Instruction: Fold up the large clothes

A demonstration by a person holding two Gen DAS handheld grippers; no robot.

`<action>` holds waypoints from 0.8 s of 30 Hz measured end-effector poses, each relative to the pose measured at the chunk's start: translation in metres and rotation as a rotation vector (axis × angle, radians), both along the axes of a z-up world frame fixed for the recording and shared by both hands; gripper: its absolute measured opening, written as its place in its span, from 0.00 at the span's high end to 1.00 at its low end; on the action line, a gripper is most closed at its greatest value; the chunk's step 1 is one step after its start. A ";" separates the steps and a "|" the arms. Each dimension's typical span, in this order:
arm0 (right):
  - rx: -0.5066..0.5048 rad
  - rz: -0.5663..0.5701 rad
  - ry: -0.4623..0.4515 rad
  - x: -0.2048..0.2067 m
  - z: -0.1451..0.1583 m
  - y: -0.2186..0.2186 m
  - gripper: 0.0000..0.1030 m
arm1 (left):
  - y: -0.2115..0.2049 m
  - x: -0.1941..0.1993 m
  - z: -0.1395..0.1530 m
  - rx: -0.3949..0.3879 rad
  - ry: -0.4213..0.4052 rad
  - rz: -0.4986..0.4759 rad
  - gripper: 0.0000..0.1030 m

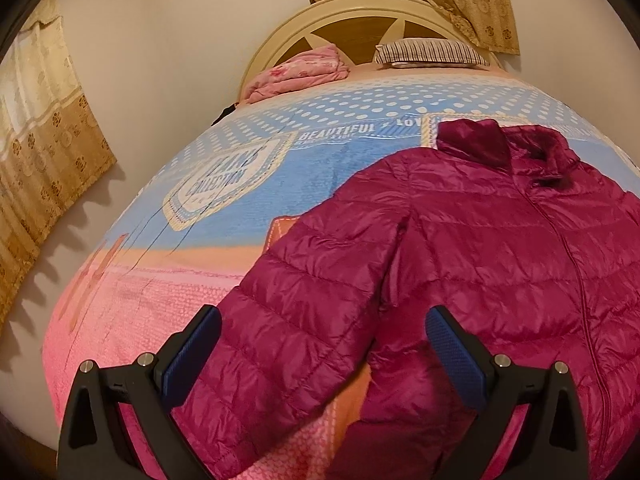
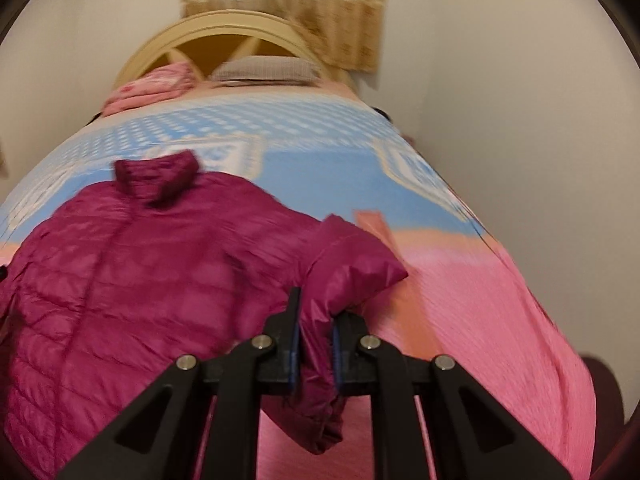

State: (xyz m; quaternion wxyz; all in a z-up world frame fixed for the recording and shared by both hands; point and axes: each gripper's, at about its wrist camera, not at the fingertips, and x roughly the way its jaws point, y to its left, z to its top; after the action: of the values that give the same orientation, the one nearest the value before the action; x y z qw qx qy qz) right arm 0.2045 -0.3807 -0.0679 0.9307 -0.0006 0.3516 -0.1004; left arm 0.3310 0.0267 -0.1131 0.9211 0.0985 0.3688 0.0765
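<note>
A magenta quilted puffer jacket (image 1: 500, 248) lies front up on the bed, collar toward the headboard. In the left wrist view its near sleeve (image 1: 288, 320) runs down between the wide-apart blue pads of my left gripper (image 1: 324, 340), which is open and hangs just above it. In the right wrist view the jacket (image 2: 132, 272) fills the left half, and my right gripper (image 2: 314, 332) is shut on the other sleeve (image 2: 344, 264), lifted off the cover with its cuff hanging below the jaws.
The bed cover (image 1: 224, 280) is pink near me and blue with white dots farther back. A folded pink blanket (image 1: 300, 72) and a striped pillow (image 1: 432, 53) lie at the cream headboard (image 1: 360, 12). Walls and patterned curtains (image 1: 52, 152) flank the bed.
</note>
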 end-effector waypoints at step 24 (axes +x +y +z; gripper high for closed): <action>-0.080 0.355 0.042 0.089 -0.049 0.198 0.81 | 0.023 0.018 -0.020 -0.033 0.037 0.034 0.01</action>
State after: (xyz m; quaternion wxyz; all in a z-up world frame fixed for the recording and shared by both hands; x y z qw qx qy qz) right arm 0.2934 -0.1829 -0.1170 0.9255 -0.1020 0.3612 0.0516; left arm 0.3495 0.0502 -0.1330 0.9142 0.0784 0.3885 0.0843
